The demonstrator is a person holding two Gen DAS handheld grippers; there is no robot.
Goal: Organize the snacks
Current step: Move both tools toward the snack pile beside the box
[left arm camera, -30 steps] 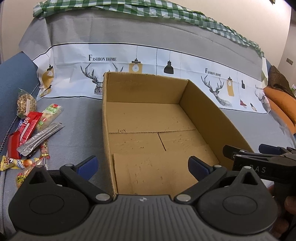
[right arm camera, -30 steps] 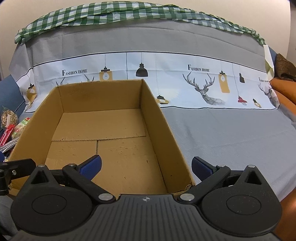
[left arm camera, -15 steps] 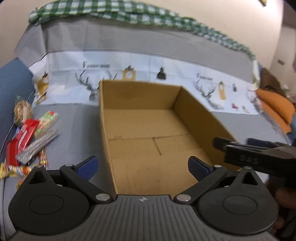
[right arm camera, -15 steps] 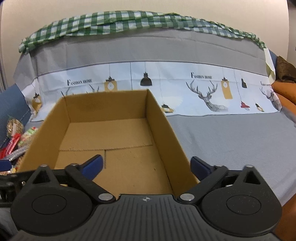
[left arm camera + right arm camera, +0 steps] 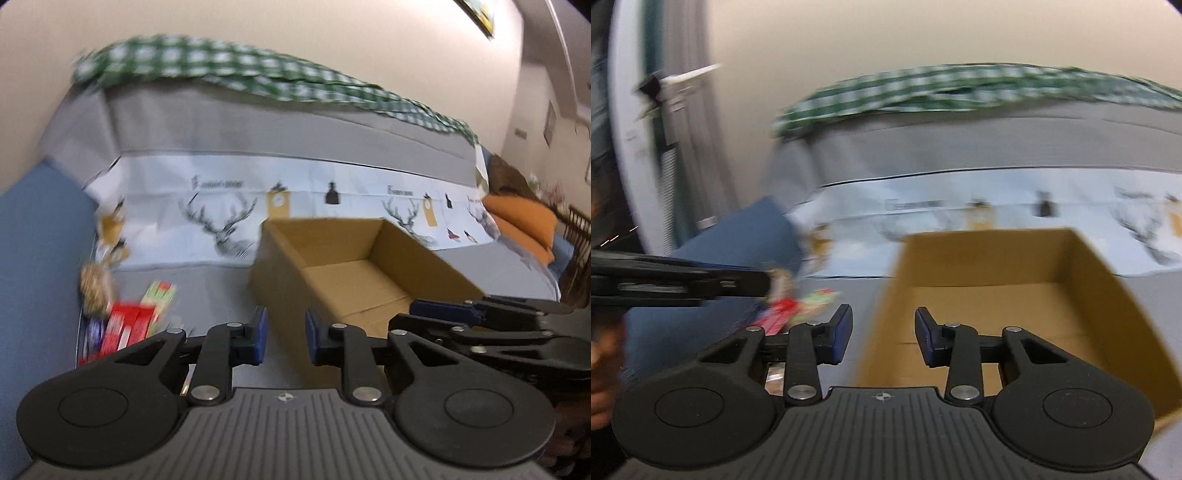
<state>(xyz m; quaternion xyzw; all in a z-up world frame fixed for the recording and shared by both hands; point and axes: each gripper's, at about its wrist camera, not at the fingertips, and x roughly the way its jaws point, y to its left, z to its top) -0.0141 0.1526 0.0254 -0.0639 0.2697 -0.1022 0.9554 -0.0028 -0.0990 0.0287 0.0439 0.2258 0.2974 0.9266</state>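
Snack pile (image 5: 122, 317) left of box (image 5: 354, 273); gray cover (image 5: 207, 291) between.

No lettering can be read at this moment. The printed sofa cover (image 5: 295, 192) carries two short dark lines of print, one above the left deer head and one further right, but blur smears both past reading. The red snack packets (image 5: 125, 328) show white marks that cannot be made out. In the right wrist view the cover's print is only grey streaks.
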